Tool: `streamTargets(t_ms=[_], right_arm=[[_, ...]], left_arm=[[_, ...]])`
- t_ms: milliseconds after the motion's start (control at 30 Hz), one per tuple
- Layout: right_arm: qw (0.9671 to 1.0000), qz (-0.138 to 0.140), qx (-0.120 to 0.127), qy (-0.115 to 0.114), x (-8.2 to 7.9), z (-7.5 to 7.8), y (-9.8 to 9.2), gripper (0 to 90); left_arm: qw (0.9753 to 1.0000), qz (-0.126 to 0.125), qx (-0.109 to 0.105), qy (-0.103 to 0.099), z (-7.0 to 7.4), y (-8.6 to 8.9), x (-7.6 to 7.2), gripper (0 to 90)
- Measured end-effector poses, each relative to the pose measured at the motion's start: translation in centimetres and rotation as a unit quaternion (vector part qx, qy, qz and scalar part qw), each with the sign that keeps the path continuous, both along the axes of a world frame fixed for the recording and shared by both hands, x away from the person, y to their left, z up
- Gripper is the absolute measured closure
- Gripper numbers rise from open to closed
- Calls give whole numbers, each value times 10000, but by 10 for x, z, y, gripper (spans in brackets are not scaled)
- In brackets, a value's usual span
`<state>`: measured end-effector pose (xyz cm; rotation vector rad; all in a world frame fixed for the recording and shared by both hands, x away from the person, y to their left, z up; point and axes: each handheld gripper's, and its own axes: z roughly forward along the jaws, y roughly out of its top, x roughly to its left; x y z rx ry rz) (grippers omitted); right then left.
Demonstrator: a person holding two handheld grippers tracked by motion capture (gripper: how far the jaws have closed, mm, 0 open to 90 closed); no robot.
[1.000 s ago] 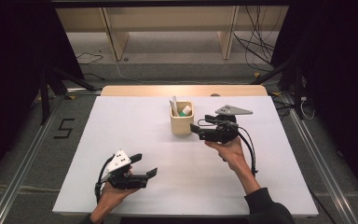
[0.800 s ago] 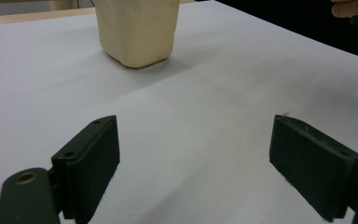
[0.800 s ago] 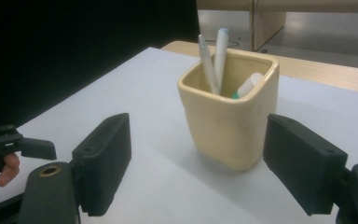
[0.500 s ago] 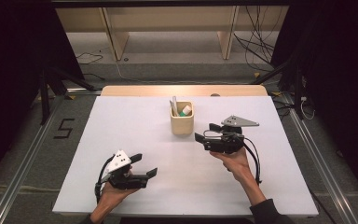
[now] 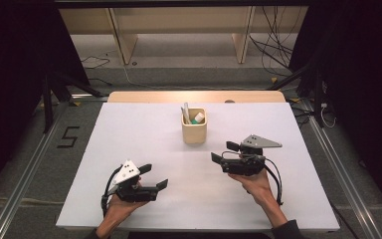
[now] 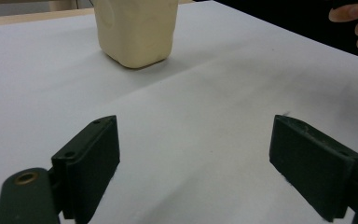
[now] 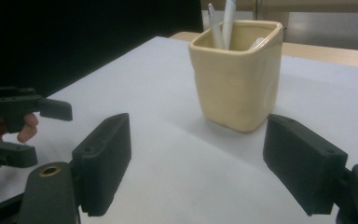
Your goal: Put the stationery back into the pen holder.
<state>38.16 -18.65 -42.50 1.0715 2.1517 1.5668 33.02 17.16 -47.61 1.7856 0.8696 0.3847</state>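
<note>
Cream square cup (image 5: 194, 132) with rounded corners and a glossy, slightly dented wall sits mid-table on the matte white table (image 5: 129, 129), holding white pens (image 5: 185, 112). Left gripper (image 5: 154, 177) and right gripper (image 5: 222, 153): flat black jaws spread wide, nothing held, both near the front edge.

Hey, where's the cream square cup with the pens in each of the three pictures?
High view: the cream square ceramic cup stands at the table's middle, toward the far edge.
Left gripper view: top, left of centre, cut off by the upper edge.
Right gripper view: upper right of centre, rim and pens visible.
Shared landmark: the white tabletop under the cup.
</note>
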Motion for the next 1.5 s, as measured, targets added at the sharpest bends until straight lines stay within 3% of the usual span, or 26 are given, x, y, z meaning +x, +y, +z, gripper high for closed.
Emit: streamTargets(t_ms=[700, 833, 1167, 1500], right_arm=[[9999, 27, -45, -97, -42, -22, -31, 241], [9996, 39, -182, -195, -51, -26, -36, 241], [9995, 27, -285, -114, -70, -41, -43, 239], [9995, -13, -279, -121, -71, -44, -43, 239]], left_arm=[[10000, -17, -39, 2, 0, 1, 0, 159], [9999, -26, -97, 33, 1, 2, 0, 158], [9999, -34, -140, 28, 1, 2, 0, 158], [9999, -53, -125, 23, 1, 2, 0, 158]])
